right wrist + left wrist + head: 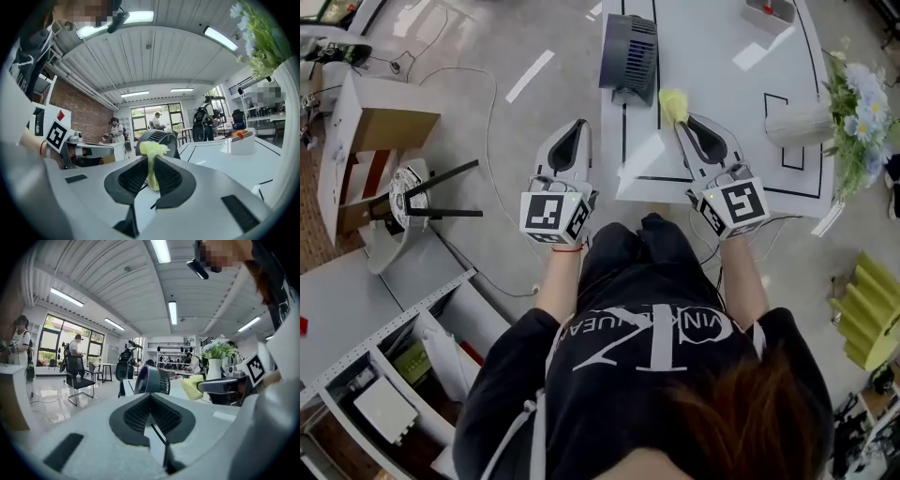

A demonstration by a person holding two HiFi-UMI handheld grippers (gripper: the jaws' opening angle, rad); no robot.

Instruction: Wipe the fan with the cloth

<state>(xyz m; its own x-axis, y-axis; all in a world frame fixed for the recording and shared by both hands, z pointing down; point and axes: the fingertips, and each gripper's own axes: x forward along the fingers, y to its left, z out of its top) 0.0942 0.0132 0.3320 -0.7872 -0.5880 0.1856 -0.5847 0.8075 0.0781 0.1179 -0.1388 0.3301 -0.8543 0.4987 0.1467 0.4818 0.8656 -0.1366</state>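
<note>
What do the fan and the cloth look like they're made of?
Fan: likely hard plastic, dark and fairly matte; its grille shows rigid, evenly moulded slats. Cloth: soft yellow-green fabric, perhaps microfibre; it bunches and crumples where the right gripper pinches it.

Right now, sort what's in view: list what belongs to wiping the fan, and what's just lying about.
For the job: fan; yellow cloth, pinched in the right gripper; left gripper, shut and empty.

Lying about: vase of flowers; white tub; cardboard box; stool on the floor.
</note>
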